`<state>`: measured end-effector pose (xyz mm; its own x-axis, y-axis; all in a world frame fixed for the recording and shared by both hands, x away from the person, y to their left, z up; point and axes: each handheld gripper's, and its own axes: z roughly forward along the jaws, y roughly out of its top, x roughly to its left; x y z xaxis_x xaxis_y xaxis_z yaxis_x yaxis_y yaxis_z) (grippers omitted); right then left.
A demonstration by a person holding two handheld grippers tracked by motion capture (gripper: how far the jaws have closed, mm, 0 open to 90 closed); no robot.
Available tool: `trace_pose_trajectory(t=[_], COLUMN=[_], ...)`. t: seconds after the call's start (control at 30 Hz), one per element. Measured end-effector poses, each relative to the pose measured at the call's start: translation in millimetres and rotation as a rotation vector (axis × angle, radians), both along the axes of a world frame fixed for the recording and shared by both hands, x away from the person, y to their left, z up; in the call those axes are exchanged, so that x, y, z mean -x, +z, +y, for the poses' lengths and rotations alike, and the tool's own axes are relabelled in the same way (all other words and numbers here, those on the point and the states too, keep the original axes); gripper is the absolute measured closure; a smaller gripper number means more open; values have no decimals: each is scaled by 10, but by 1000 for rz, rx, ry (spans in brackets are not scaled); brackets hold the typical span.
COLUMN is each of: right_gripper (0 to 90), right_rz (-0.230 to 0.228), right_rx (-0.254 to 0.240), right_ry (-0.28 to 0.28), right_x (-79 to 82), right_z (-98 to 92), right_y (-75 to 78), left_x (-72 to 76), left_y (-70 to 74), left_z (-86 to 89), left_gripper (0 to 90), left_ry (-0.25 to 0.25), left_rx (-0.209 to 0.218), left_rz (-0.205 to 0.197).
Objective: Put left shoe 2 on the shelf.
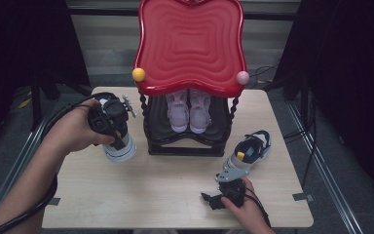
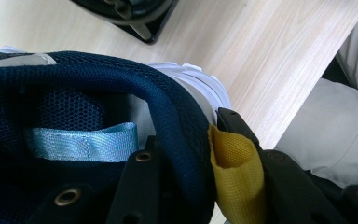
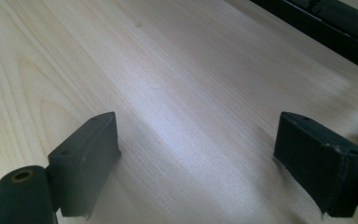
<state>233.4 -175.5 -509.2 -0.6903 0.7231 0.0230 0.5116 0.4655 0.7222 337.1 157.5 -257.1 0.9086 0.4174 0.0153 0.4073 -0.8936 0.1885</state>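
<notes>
The left gripper (image 1: 118,139) clamps the heel collar of a navy shoe (image 2: 98,107) — one jaw sits inside the opening, the other presses the yellow pull tab (image 2: 235,172) against the padded rim from outside. In the high view this shoe (image 1: 119,148) hangs heel-up at the table's (image 1: 165,195) left side, just beside the black rack (image 1: 185,141), its white sole toward the wood. The right gripper (image 1: 213,199) rests low over the table's near edge, jaws wide apart with only bare wood between them. A second shoe (image 1: 248,153) lies just beyond it, right of the rack. Pink shoes (image 1: 190,112) stand on the rack's shelf under the red tray (image 1: 190,44).
</notes>
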Motion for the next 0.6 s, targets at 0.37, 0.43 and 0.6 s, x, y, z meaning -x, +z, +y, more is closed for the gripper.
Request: trace_pose_trajectory(t=[0.37,0.43,0.6], right_gripper=[132,132,132], right_rz=[5,6,3], right_rx=[1,1,2], right_ry=[2,1,2], right_x=[2,3,2], right_z=[0,0,0], right_y=[1,1,-2], left_x=[-30,-33,-21], left_y=[430,508,717], left_z=[-40,-44,-46], left_gripper=[707,706,704], left_ry=[-9,-13,-17], left_rx=[-3,0,14], left_rz=[-45,-53,-80])
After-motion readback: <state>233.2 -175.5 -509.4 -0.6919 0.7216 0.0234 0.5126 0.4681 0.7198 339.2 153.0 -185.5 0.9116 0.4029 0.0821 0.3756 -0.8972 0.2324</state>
